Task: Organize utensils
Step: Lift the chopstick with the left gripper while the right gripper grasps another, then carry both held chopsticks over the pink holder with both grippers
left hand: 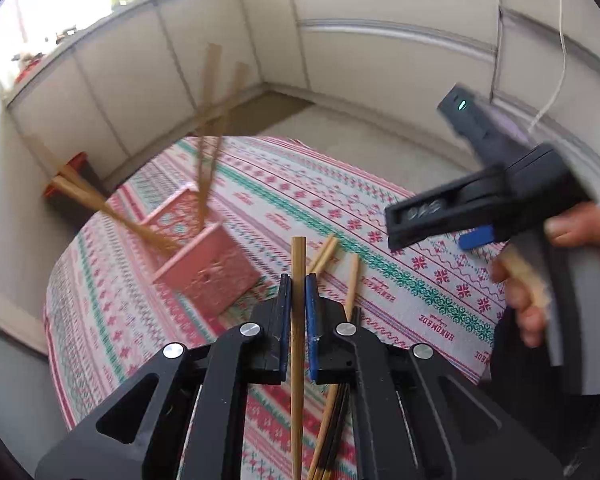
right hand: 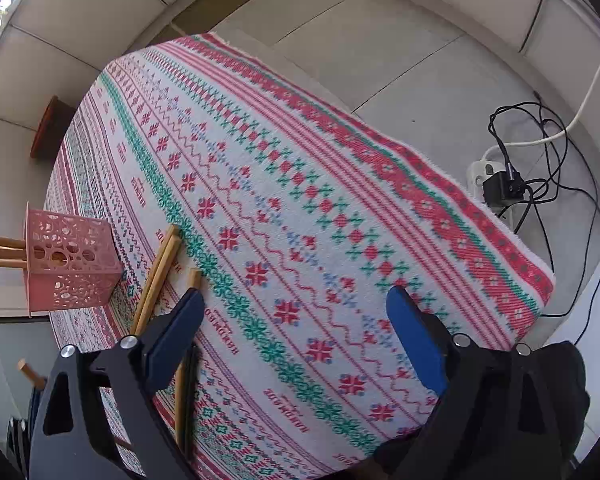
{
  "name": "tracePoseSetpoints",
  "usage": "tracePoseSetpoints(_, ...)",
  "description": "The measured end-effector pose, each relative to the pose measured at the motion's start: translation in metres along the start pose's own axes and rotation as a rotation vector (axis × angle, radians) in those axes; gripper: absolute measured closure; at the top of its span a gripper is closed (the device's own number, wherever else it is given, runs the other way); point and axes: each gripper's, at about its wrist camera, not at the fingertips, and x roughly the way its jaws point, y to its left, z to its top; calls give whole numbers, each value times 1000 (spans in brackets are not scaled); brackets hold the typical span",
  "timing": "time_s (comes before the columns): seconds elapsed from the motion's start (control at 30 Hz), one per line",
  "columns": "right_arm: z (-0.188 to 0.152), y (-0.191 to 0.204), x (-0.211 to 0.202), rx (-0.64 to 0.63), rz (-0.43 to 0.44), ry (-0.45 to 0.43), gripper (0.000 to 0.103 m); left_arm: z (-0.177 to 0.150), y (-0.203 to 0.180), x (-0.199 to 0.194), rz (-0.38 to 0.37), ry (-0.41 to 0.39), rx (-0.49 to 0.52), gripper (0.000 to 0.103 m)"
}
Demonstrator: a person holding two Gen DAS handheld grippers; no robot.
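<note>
Our left tongs (left hand: pixel 299 280) are clenched on a single bamboo chopstick (left hand: pixel 298 320), the stick running straight up between the two blue pads and poking out past their tips. Our right tongs (right hand: pixel 296 336) stand wide apart with nothing between them, hanging over the patterned cloth on the desk (right hand: pixel 300 168).

We judge the step in hand to be the carry: one stick is gripped and lifted, and it has yet to go into the pink holder (left hand: pixel 204 256). That holder is a square, perforated plastic cup sitting on the cloth, on the far left of the left tongs. Several chopsticks already stand in it, leaning out of its mouth at different angles; they look blurred in the left wrist view.

The next move, as we read it, calls for swinging the held stick over to the holder, tipping it so its lower end points into the open mouth, and letting go only once that end is inside the walls. The sticks already leaning there may get in the way.

More chopsticks lie loose on the cloth (right hand: pixel 160 276), just beside the holder on its near side, a pair close together and another apart. They are slim, plain, pale wood, squared at the thick end.
</note>
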Motion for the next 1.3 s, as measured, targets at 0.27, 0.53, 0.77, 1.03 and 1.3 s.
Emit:
tracePoseSetpoints(0.27,-9,59,27,-28,-203,16,22,-14,40,-53,67,-127,-145,97)
tracePoseSetpoints(0.53,-28,96,29,-3,-301,-65,84,-27,58,-76,98,-170,-241,97)
tracePoseSetpoints(0.77,-32,89,26,112,-183,-69,94,-39,71,-87,121,-184,-304,97)
tracePoseSetpoints(1.03,-32,49,-25,125,104,-105,95,-44,89,-114,78,-251,-444,97)
tracePoseSetpoints(1.3,-59,49,-123,-101,249,-282,95,-34,89,-139,71,-302,-511,97)
